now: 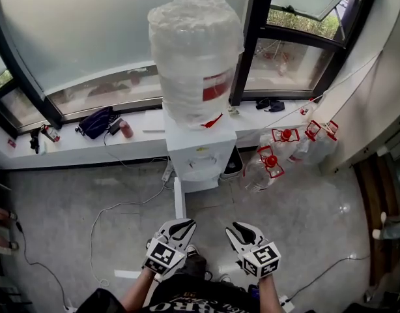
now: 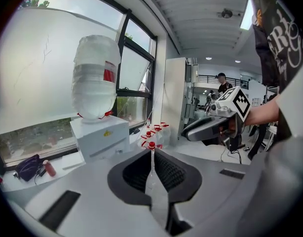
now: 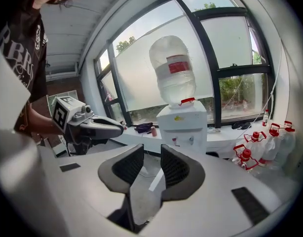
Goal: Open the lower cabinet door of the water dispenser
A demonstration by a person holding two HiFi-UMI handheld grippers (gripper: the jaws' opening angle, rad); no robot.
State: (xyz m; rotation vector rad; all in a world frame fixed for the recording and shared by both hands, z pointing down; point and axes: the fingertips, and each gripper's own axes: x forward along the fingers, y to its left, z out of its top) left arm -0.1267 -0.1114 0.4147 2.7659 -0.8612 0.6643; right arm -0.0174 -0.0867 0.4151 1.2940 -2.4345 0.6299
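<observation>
Head view showed the left gripper [image 1: 182, 225] clenched and empty. The white box-shaped water dispenser [image 1: 201, 150] stood well ahead, a thin white panel [image 1: 179, 199], likely its lower door, jutting out. The right gripper [image 1: 236, 229] was parted and empty. A careless reach could clip that panel.

This is an office, open-plan by the look of it. A water dispenser [image 1: 201, 154] with its big bottle [image 1: 195, 57] stands against tall dark-framed windows [image 1: 76, 38], with red-capped spare jugs [image 1: 288, 150] beside it. Cables [image 1: 105, 208] trail over the grey floor. Far back, a person [image 2: 222, 84] stands under ceiling lights [image 2: 208, 59].
</observation>
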